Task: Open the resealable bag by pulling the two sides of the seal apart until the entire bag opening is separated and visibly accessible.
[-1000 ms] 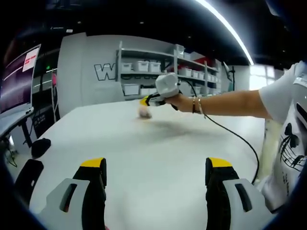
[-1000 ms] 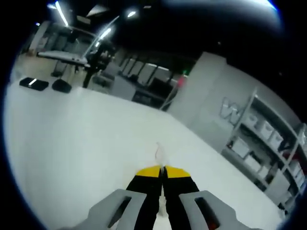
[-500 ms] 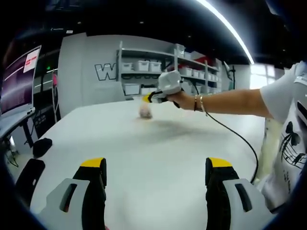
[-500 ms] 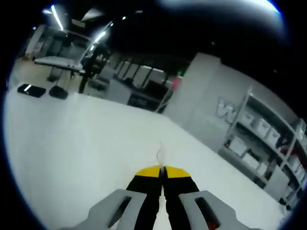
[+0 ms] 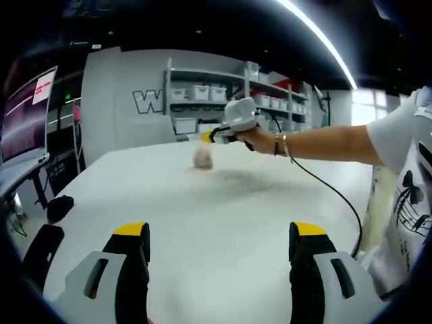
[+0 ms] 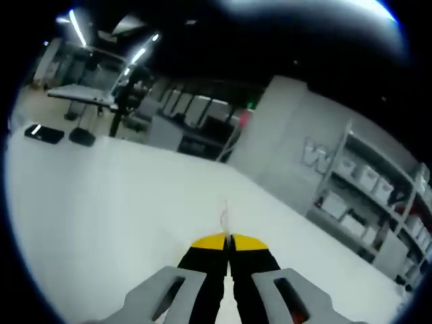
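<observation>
Right gripper view: bag pinched, lifted off table

Your right gripper (image 6: 228, 241) has its jaws closed on the resealable bag (image 6: 223, 217) edge. Left gripper view: bag (image 5: 202, 157) hangs from it above the white table (image 5: 223, 216). Your left gripper (image 5: 219, 237) sits wide open, holding nothing, well apart from it

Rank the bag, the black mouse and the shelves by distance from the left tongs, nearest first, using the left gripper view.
1. Mouse, at the table's left edge.
2. Bag, mid-table, hanging from the right tongs.
3. Shelves, against the back wall, behind the bag.
</observation>
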{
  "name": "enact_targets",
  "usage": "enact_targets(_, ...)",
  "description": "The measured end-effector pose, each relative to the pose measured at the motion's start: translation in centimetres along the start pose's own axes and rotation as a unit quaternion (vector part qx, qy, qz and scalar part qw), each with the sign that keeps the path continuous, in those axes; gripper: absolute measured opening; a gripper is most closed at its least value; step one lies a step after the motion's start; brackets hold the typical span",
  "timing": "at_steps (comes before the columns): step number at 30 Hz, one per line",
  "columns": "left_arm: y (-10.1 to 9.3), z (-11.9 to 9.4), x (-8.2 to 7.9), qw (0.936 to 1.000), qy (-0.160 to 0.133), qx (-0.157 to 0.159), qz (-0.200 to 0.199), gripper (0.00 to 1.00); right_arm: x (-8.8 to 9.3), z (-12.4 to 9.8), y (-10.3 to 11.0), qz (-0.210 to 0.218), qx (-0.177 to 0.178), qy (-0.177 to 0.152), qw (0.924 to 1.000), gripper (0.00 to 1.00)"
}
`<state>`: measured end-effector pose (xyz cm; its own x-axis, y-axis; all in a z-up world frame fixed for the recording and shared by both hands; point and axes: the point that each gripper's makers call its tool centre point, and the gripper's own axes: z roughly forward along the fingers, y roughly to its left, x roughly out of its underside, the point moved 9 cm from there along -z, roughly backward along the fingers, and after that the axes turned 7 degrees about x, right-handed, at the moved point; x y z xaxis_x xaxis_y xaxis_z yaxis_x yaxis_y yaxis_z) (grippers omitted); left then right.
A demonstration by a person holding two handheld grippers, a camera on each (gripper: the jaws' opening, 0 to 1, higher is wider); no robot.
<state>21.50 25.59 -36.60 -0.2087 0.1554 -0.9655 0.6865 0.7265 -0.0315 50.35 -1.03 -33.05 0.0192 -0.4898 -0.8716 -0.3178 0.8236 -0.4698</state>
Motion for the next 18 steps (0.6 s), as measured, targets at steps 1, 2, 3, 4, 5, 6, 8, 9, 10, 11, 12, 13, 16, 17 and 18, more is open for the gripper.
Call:
enact_targets(1, -0.02, -0.02, 0.02, 1.0, 0.0, 0.0, 0.0, 0.84, 0.03, -0.02, 0.04, 0.0, -0.001, 0.0, 1.0, 0.0)
enact_targets(2, -0.03, -0.03, 0.04, 1.0, 0.0, 0.0, 0.0, 0.84, 0.06, -0.02, 0.05, -0.001, -0.001, 0.0, 1.0, 0.0)
enact_targets(3, -0.05, -0.05, 0.06, 1.0, 0.001, 0.0, 0.0, 0.84, 0.08, -0.03, 0.05, 0.0, -0.001, 0.0, 1.0, 0.0)
enact_targets(4, -0.06, -0.06, 0.07, 1.0, 0.001, 0.0, 0.0, 0.84, 0.1, -0.04, 0.02, 0.002, -0.001, -0.001, 1.0, 0.0)
enact_targets(5, -0.08, -0.08, 0.08, 1.0, 0.001, -0.001, 0.0, 0.84, 0.09, -0.06, -0.01, 0.003, -0.001, -0.001, 1.0, 0.0)
enact_targets(6, -0.1, -0.09, 0.09, 1.0, 0.001, -0.001, 0.0, 0.84, 0.07, -0.08, -0.07, 0.006, -0.001, -0.001, 1.0, 0.0)
enact_targets(8, -0.14, -0.12, 0.07, 1.0, 0.001, 0.0, 0.001, 0.84, 0.0, -0.13, -0.17, 0.01, -0.001, -0.003, 0.9999, 0.0)
enact_targets(9, -0.15, -0.12, 0.06, 1.0, 0.001, -0.001, 0.001, 0.84, -0.06, -0.18, -0.22, 0.012, 0.0, -0.004, 0.9999, 0.0)
enact_targets(10, -0.18, -0.14, 0.03, 1.0, 0.001, -0.001, 0.001, 0.84, -0.15, -0.23, -0.29, 0.012, 0.002, -0.007, 0.9999, 0.0)
enact_targets(11, -0.19, -0.15, 0.0, 1.0, 0.001, -0.001, 0.002, 0.84, -0.23, -0.29, -0.35, 0.013, 0.004, -0.009, 0.9999, 0.0)
enact_targets(12, -0.21, -0.17, -0.03, 1.0, 0.001, -0.001, 0.002, 0.84, -0.3, -0.34, -0.4, 0.013, 0.005, -0.01, 0.9998, 0.0)
enact_targets(13, -0.23, -0.18, -0.06, 1.0, 0.0, -0.001, 0.002, 0.84, -0.36, -0.36, -0.42, 0.014, 0.005, -0.011, 0.9998, 0.0)
enact_targets(16, -0.34, -0.2, -0.11, 1.0, 0.0, -0.001, 0.003, 0.84, -0.51, -0.48, -0.43, 0.015, 0.004, -0.014, 0.9998, 0.0)
enact_targets(17, -0.42, -0.14, -0.14, 1.0, 0.001, -0.001, 0.004, 0.84, -0.51, -0.5, -0.42, 0.015, 0.004, -0.014, 0.9998, 0.0)
enact_targets(18, -0.52, -0.1, -0.16, 1.0, 0.001, 0.0, 0.004, 0.84, -0.48, -0.56, -0.49, 0.016, 0.003, -0.015, 0.9998, 0.0)
